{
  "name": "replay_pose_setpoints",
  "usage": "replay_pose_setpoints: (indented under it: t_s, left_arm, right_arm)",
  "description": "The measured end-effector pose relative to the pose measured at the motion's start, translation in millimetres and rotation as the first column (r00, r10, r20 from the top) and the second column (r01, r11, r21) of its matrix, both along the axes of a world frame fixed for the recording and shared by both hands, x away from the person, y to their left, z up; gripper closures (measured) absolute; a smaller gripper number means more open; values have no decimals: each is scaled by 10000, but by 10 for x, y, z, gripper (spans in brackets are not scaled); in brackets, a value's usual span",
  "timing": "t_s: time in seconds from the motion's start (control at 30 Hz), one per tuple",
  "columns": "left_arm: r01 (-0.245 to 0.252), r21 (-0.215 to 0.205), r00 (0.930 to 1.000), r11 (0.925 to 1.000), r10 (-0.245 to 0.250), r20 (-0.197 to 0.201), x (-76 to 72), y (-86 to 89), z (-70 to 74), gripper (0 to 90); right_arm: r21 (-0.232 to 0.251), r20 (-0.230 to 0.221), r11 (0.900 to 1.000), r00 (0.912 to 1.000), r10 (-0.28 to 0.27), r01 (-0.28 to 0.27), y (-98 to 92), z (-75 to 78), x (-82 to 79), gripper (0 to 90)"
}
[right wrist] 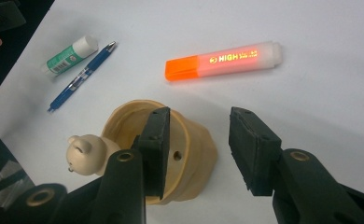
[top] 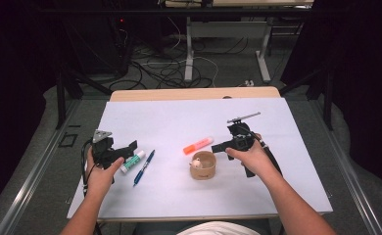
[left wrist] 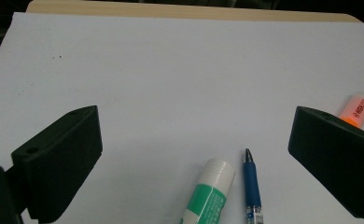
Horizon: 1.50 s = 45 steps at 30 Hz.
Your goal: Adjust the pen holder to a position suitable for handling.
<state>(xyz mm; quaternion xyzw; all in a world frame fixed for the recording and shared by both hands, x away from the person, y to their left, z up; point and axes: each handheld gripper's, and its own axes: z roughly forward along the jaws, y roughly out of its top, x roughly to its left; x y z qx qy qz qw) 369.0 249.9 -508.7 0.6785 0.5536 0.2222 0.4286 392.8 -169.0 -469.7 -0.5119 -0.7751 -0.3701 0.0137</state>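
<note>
A tan cup (top: pixel 202 165) with a small bear figure (right wrist: pixel 87 154) on its rim stands mid-table on the white mat (top: pixel 179 117). My right gripper (top: pixel 219 146) hovers just right of it, open; in the right gripper view (right wrist: pixel 199 121) one jaw hangs over the cup's (right wrist: pixel 124 121) mouth, the other outside its wall, touching nothing. An orange highlighter (top: pixel 198 145) lies just beyond the cup. My left gripper (top: pixel 126 149) rests at the left, jaws wide open (left wrist: pixel 194 126). A green-and-white glue stick (left wrist: pixel 210 193) and a blue pen (left wrist: pixel 252 186) lie ahead between them, untouched.
The mat covers a wooden table whose far edge (top: pixel 194 93) shows beyond it. Cables and desk legs (top: pixel 189 63) clutter the floor behind. Bare mat stretches across the far half and the near right.
</note>
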Motion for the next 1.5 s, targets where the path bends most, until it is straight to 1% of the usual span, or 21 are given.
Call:
replay_pose_setpoints:
  t_s: [0.1, 0.2, 0.33, 0.43, 0.5, 0.6, 0.63, 0.7, 0.77, 0.87, 0.93, 1.0, 1.03, 1.07, 1.13, 1.23, 1.3, 1.33, 1.43, 1.47, 1.5]
  left_arm:
    - [22, -5, 10000, 10000, -22, 9, 3, 1, -1, 29]
    - [27, -24, 10000, 10000, -27, -30, 0, 3, 1, 28]
    - [61, -20, 10000, 10000, -61, -23, -1, -2, -1, 28]
    - [92, 37, 10000, 10000, -92, -17, -7, -7, 5, 28]
    - [102, 23, 9999, 9999, -102, -8, -10, -6, 10, 29]
    - [102, 9, 9999, 9999, -102, -5, -7, -4, 9, 29]
    - [115, 46, 9999, 9999, -114, -18, -5, -2, 8, 28]
    - [168, 85, 9999, 9998, -168, -29, -2, -2, 5, 28]
    - [203, 126, 9998, 9997, -203, 15, 0, -1, 5, 28]
    - [237, 155, 9997, 9996, -237, 13, -3, 1, 4, 28]
    - [253, 187, 9997, 9995, -253, 9, -5, 3, 4, 28]
    - [241, 208, 9997, 9995, -241, 15, -7, 6, 3, 28]
    - [244, 211, 9997, 9995, -245, 24, -8, 9, 3, 28]
    - [247, 229, 9997, 9994, -248, 5, -11, 13, 4, 29]
    - [237, 228, 9997, 9995, -238, 47, -11, 18, 4, 28]
    - [264, 272, 9996, 9993, -266, 50, -11, 18, 10, 28]
    - [279, 269, 9996, 9993, -281, 82, -13, 13, 7, 28]
    - [302, 318, 9995, 9990, -304, 61, -14, 14, 7, 28]
    - [374, 356, 9993, 9987, -375, 45, -16, 10, 4, 28]
    - [387, 363, 9992, 9986, -390, 76, -15, 9, 2, 28]
    - [399, 383, 9992, 9985, -402, 65, -15, 7, 2, 28]
  right_arm:
    - [-120, 437, 9997, 9988, 232, -227, -33, -6, 34, 552]
    - [-561, 1016, 9969, 9930, 601, -546, -59, -3, 67, 516]
    - [-914, 2268, 9911, 9671, 1151, -965, -94, 13, 119, 481]
    - [-1096, 2719, 9876, 9523, 1384, -1122, -97, 41, 161, 457]
    - [-1223, 3161, 9832, 9337, 1679, -1354, -106, 53, 207, 444]
    - [-1468, 3304, 9777, 9241, 1918, -1505, -112, 87, 246, 410]
    - [-1488, 3538, 9772, 9146, 1956, -1515, -111, 85, 266, 392]
    - [-1736, 3714, 9720, 9036, 2137, -1585, -120, 98, 295, 372]
    - [-1845, 3762, 9682, 8980, 2283, -1689, -126, 107, 327, 343]
    - [-2286, 3881, 9524, 8784, 2790, -2015, -128, 113, 384, 325]
    - [-2778, 3922, 9333, 8600, 3265, -2276, -125, 128, 422, 298]
    - [-3100, 4131, 9193, 8366, 3598, -2424, -116, 131, 467, 271]
    - [-3196, 4035, 9140, 8368, 3700, -2499, -113, 146, 481, 263]
    - [-3275, 4153, 9115, 8287, 3753, -2487, -102, 146, 500, 258]
    - [-3571, 4188, 8943, 8097, 4112, -2695, -92, 169, 543, 232]
    - [-3799, 4184, 8857, 8044, 4218, -2668, -72, 191, 595, 195]
    - [-3976, 4159, 8715, 7902, 4502, -2872, -47, 184, 624, 165]
    - [-4233, 3981, 8544, 7852, 4742, -3014, -33, 188, 637, 158]
    - [-4763, 3744, 8057, 7479, 5482, -3522, 29, 185, 667, 142]
    - [-4923, 3744, 7965, 7407, 5578, -3510, 56, 181, 675, 142]
    - [-5142, 3726, 7809, 7277, 5759, -3547, 81, 178, 688, 142]
